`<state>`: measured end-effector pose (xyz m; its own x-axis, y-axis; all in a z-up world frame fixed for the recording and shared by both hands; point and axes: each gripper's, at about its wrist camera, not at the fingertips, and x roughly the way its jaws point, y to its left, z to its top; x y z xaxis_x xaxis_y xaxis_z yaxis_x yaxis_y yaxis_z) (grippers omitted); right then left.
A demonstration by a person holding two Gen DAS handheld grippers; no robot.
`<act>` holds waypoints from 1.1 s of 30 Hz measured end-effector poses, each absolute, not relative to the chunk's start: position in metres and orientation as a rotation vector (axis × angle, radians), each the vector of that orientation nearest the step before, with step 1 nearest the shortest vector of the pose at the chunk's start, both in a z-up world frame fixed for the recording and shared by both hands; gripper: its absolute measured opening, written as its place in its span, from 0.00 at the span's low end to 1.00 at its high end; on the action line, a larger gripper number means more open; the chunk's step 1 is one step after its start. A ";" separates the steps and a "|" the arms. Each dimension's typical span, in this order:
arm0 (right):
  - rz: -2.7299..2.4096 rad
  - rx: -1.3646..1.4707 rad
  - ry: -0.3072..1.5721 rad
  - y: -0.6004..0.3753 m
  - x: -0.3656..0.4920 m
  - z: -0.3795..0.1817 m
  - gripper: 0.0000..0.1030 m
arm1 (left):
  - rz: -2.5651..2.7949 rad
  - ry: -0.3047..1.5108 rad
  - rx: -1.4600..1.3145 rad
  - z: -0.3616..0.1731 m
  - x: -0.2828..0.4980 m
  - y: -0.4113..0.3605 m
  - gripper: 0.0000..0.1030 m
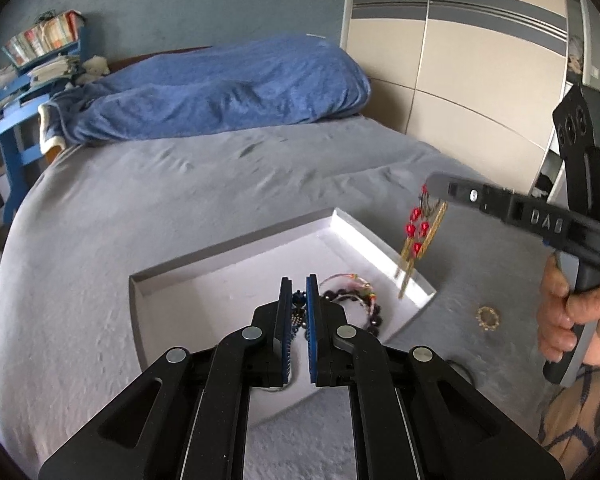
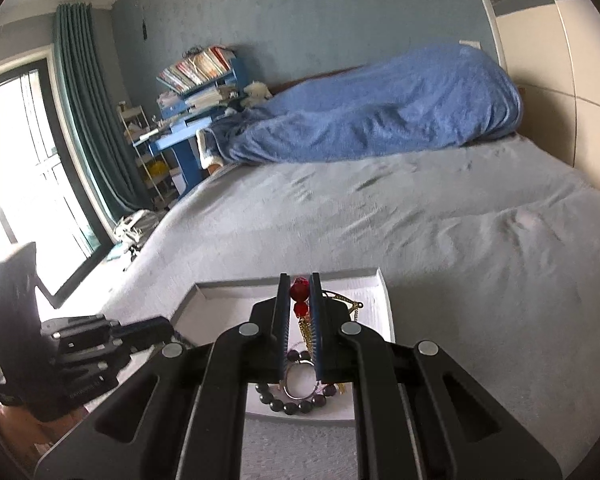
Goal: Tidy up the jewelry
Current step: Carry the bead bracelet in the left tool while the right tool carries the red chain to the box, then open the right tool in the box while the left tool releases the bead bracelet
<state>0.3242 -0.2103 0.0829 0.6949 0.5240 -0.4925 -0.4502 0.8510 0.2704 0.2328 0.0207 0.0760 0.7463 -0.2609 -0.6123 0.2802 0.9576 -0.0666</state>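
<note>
A shallow white box (image 1: 236, 256) lies on the grey bed. In it are a dark bead bracelet (image 1: 374, 316) and thin colourful bangles (image 1: 352, 280). My left gripper (image 1: 299, 286) is shut on a dark blue bead chain (image 1: 298, 312) over the box. My right gripper (image 2: 299, 280) is shut on a red bead and gold chain piece (image 2: 299, 292), which hangs above the box's right rim in the left wrist view (image 1: 418, 236). The right wrist view shows the bead bracelet (image 2: 288, 404) and a silver ring (image 2: 298, 380) below in the box (image 2: 384, 312).
A small gold ring-shaped piece (image 1: 488, 317) lies on the grey bedspread (image 1: 180, 184) right of the box. A blue blanket (image 1: 228, 88) is heaped at the far end. A wardrobe (image 1: 460, 60) stands right; a blue desk with books (image 2: 196, 92) and a window stand left.
</note>
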 end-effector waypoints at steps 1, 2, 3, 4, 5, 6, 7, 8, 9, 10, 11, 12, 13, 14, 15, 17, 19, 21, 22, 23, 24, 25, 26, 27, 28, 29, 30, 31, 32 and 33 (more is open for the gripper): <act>0.546 0.128 0.604 -0.209 0.328 0.078 0.09 | -0.293 0.672 0.028 0.074 0.237 0.021 0.07; 0.546 0.120 0.626 -0.206 0.331 0.071 0.09 | -0.291 0.678 0.027 0.071 0.240 0.022 0.07; 0.544 0.109 0.643 -0.203 0.334 0.066 0.09 | -0.288 0.687 0.026 0.068 0.243 0.023 0.07; 0.542 0.095 0.665 -0.200 0.338 0.059 0.09 | -0.284 0.703 0.025 0.063 0.247 0.024 0.07; 0.543 0.083 0.687 -0.197 0.341 0.052 0.09 | -0.281 0.727 0.022 0.057 0.251 0.024 0.07; 0.541 0.069 0.707 -0.194 0.343 0.045 0.09 | -0.279 0.743 0.020 0.052 0.254 0.025 0.07; 0.540 0.057 0.722 -0.192 0.345 0.039 0.09 | -0.270 0.769 0.018 0.045 0.257 0.025 0.07; 0.540 0.050 0.733 -0.190 0.346 0.036 0.09 | -0.266 0.783 0.018 0.040 0.260 0.026 0.07; 0.539 0.044 0.744 -0.189 0.348 0.032 0.09 | -0.263 0.799 0.018 0.036 0.261 0.027 0.07; 0.537 0.042 0.754 -0.188 0.349 0.029 0.09 | -0.262 0.822 0.015 0.031 0.263 0.027 0.07; 0.536 0.042 0.768 -0.188 0.351 0.025 0.09 | -0.259 0.832 0.017 0.028 0.263 0.027 0.07; 0.534 0.041 0.778 -0.187 0.352 0.023 0.09 | -0.254 0.843 0.022 0.025 0.263 0.027 0.07; 0.532 0.038 0.785 -0.187 0.353 0.020 0.09 | -0.254 0.849 0.024 0.023 0.264 0.028 0.07; 0.528 0.036 0.795 -0.187 0.354 0.017 0.09 | -0.250 0.854 0.024 0.022 0.263 0.028 0.07; 0.528 0.034 0.803 -0.187 0.355 0.016 0.09 | -0.243 0.859 0.022 0.020 0.263 0.029 0.07; 0.522 0.022 0.817 -0.187 0.355 0.012 0.09 | -0.236 0.889 0.007 0.016 0.265 0.032 0.15; 0.518 0.021 0.831 -0.186 0.356 0.008 0.09 | -0.217 0.911 -0.012 0.010 0.266 0.035 0.26; 0.509 0.018 0.844 -0.186 0.355 0.005 0.10 | -0.215 0.921 -0.019 0.007 0.266 0.037 0.29; 0.505 0.016 0.845 -0.187 0.355 0.004 0.10 | -0.208 0.920 -0.015 0.007 0.265 0.037 0.30; 0.501 0.016 0.845 -0.188 0.355 0.004 0.14 | -0.204 0.917 -0.013 0.008 0.264 0.037 0.33; 0.499 0.016 0.844 -0.188 0.354 0.004 0.23 | -0.202 0.914 -0.015 0.009 0.263 0.036 0.35; 0.498 0.016 0.841 -0.189 0.352 0.004 0.28 | -0.201 0.906 -0.024 0.011 0.260 0.036 0.39; 0.497 0.013 0.830 -0.190 0.350 0.005 0.36 | -0.200 0.901 -0.030 0.012 0.259 0.036 0.44; 0.497 0.012 0.823 -0.191 0.348 0.006 0.37 | -0.198 0.896 -0.033 0.013 0.257 0.035 0.46; 0.495 0.011 0.819 -0.192 0.346 0.007 0.37 | -0.194 0.885 -0.034 0.015 0.253 0.034 0.47; 0.491 0.011 0.816 -0.194 0.343 0.007 0.38 | -0.194 0.881 -0.033 0.016 0.251 0.033 0.48; 0.486 0.012 0.812 -0.196 0.341 0.008 0.40 | -0.197 0.876 -0.031 0.017 0.248 0.030 0.48; 0.478 0.014 0.806 -0.199 0.338 0.009 0.42 | -0.201 0.869 -0.030 0.019 0.244 0.028 0.50; 0.469 0.021 0.798 -0.203 0.335 0.010 0.44 | -0.206 0.862 -0.028 0.020 0.240 0.025 0.50; 0.461 0.031 0.794 -0.207 0.332 0.011 0.45 | -0.211 0.860 -0.026 0.021 0.239 0.023 0.50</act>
<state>0.3317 -0.2074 0.0115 0.6073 0.4101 -0.6804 -0.3873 0.9006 0.1972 0.2388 0.0233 0.0210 0.6332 -0.1951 -0.7490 0.1741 0.9788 -0.1077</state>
